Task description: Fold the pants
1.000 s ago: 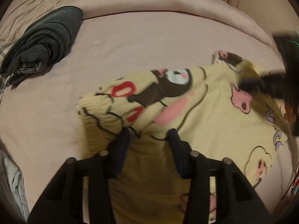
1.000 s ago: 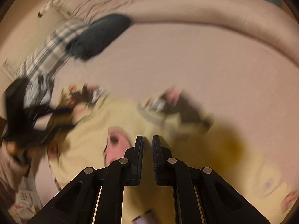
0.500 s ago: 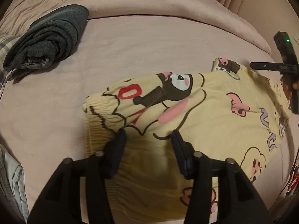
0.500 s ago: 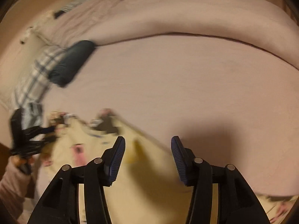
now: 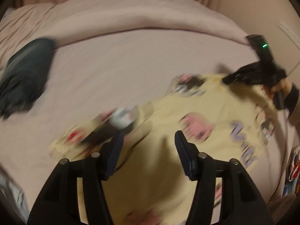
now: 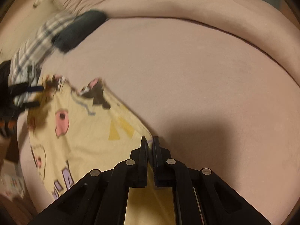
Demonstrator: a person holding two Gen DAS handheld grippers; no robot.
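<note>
Fold step in hand: an edge of the yellow cartoon-print cotton pants (image 6: 90, 131) is pinched between the clamped right gripper (image 6: 149, 140). Left gripper (image 5: 149, 140) is opening, nothing gripped, fabric beneath. Pants lie on the pink bed sheet (image 6: 187, 75), long axis running ahead-left of the right gripper. Next: pinched edge probably carried across.

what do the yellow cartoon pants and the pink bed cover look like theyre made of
Yellow pants: soft matte fabric, probably cotton knit; it drapes and creases where the right tool pinches its edge. Pink bed cover: matte, faintly fuzzy cloth, perhaps fleece; blur leaves the weave unclear.
</note>
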